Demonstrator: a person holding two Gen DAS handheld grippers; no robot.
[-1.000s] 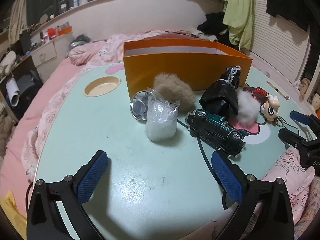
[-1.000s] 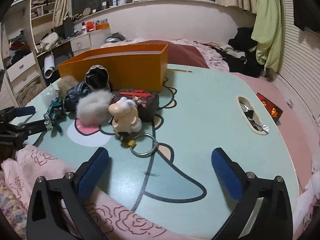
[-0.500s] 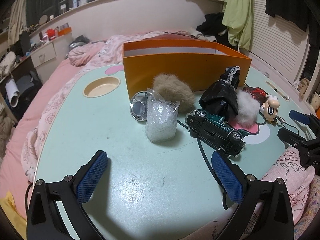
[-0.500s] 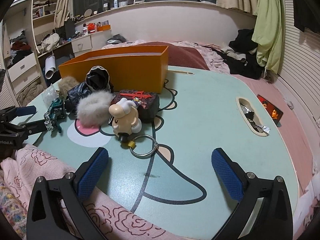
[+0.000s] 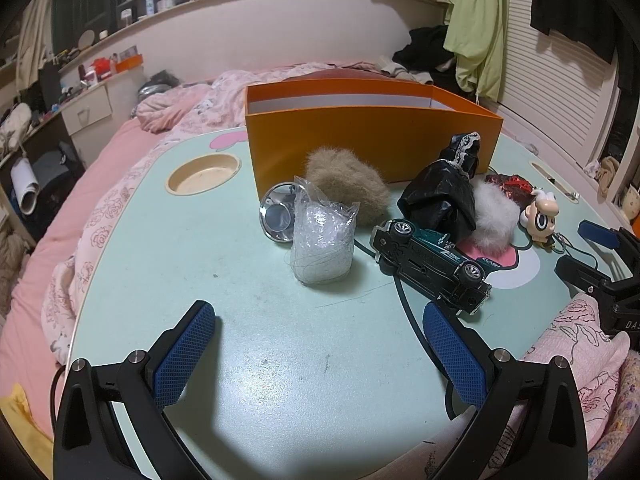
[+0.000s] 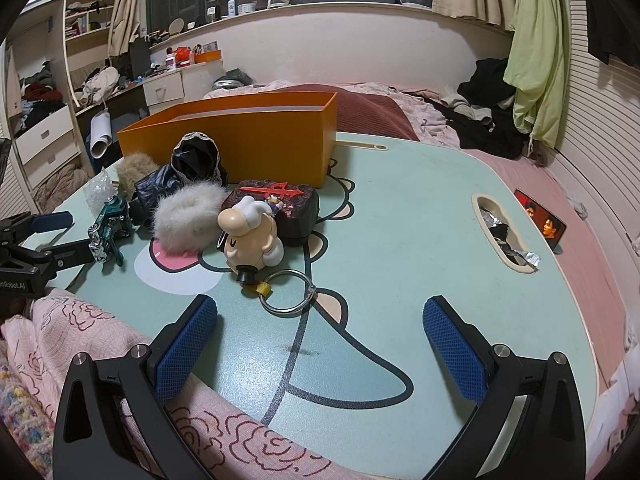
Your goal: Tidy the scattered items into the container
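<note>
An orange box stands at the back of the mint table; it also shows in the right wrist view. In front of it lie a clear plastic bag, a brown fur ball, a metal tin, a green toy car, a black bag, a white fur ball, a dark red case and a cartoon keychain figure with a ring. My left gripper is open and empty, near the bag and car. My right gripper is open and empty, near the keychain.
A round cup recess sits in the table at the left. A slot with foil wrappers is at the table's right. A photo card lies on the pink bed. Pink floral cloth covers the near edge.
Both grippers have drifted slightly; the views shift a little. No object has moved.
</note>
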